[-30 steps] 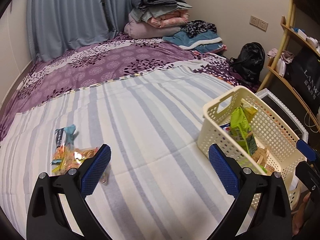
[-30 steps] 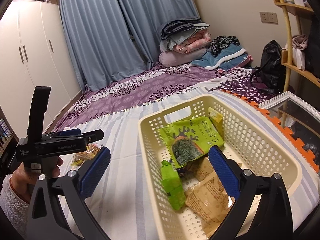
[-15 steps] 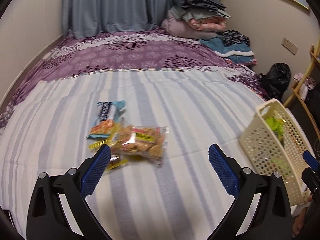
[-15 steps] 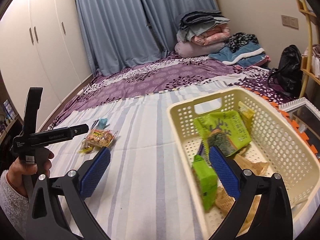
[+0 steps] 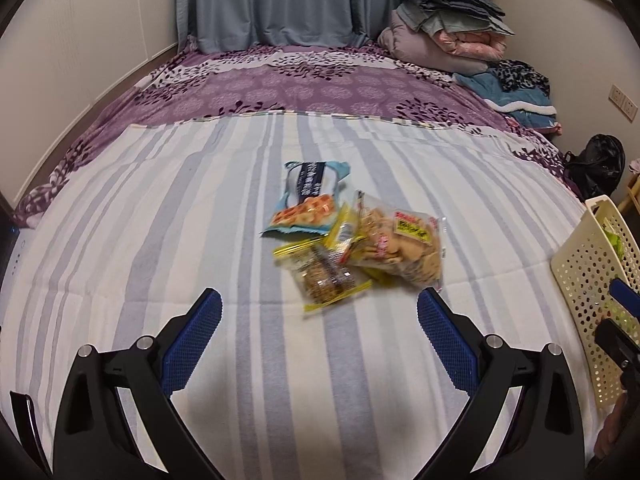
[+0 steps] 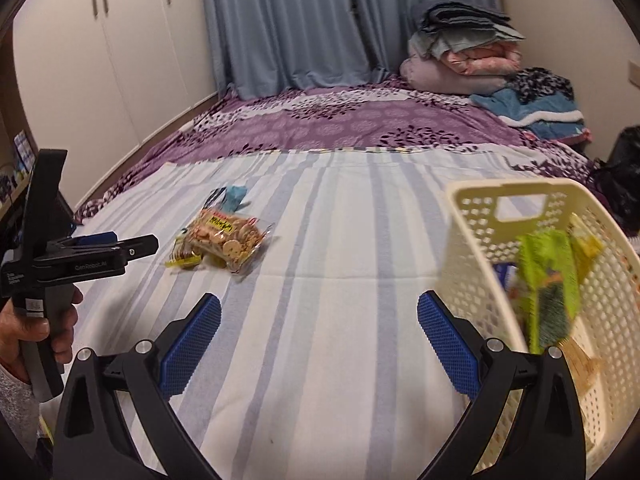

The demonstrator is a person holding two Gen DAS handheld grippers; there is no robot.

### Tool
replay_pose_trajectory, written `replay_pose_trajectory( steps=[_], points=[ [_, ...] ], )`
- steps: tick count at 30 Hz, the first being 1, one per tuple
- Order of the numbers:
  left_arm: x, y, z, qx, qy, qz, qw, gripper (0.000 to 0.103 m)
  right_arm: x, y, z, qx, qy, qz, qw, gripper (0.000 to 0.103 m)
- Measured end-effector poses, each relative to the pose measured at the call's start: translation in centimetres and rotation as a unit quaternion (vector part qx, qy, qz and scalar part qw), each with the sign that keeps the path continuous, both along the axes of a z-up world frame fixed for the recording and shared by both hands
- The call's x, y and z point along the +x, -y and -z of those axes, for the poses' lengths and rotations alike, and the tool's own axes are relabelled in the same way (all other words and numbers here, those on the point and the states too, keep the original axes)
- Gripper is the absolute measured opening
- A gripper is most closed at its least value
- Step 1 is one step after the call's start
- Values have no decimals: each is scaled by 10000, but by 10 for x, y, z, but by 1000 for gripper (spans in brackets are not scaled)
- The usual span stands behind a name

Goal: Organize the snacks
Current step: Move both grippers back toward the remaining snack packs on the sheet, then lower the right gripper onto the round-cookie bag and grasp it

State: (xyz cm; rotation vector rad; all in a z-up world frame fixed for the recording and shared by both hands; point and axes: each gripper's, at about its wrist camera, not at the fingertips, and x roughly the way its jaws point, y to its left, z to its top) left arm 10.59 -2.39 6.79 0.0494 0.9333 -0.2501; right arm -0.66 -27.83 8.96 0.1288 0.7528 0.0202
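Note:
A small heap of snack packets lies on the striped bedspread: a clear cracker bag (image 5: 404,246) (image 6: 228,236), a blue-and-white waffle packet (image 5: 308,200) (image 6: 232,196) behind it, and a yellow-edged packet (image 5: 326,276) in front. My left gripper (image 5: 318,312) stands open just short of the heap, nothing between its fingers. The cream perforated basket (image 5: 588,276) (image 6: 476,248) sits at the right, with a green packet (image 6: 548,280) and other snacks inside. My right gripper (image 6: 318,312) is open and empty over the bedspread, left of the basket.
Folded quilts (image 5: 444,28) and a blue blanket (image 5: 520,96) are piled at the bed's far end by the curtains. A black bag (image 5: 596,164) lies beyond the right edge. White wardrobe doors (image 6: 100,40) stand left. A hand (image 6: 48,336) holds the left gripper's handle.
Both views have swung left. The snack heap moved from the left gripper's left side to the middle ahead of it, and the basket slid to the right edge of each view.

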Motion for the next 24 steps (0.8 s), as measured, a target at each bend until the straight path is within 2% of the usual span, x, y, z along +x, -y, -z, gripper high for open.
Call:
replay_pose_trajectory(
  steps=[11,16,24],
  points=[
    [3,-26,12,-74,-128,-224,9996,99,74,-59,34,-527,-206,-1067,9927,98],
    [6,-36,19,-110,-190,-306,9993,99,108,-78,46,-347,-430,-1539,9865,98],
    [10,-50,29,-176,-323,-457,9983,99,149,-111,52,-1012,-367,-2019,9735,98]
  ],
)
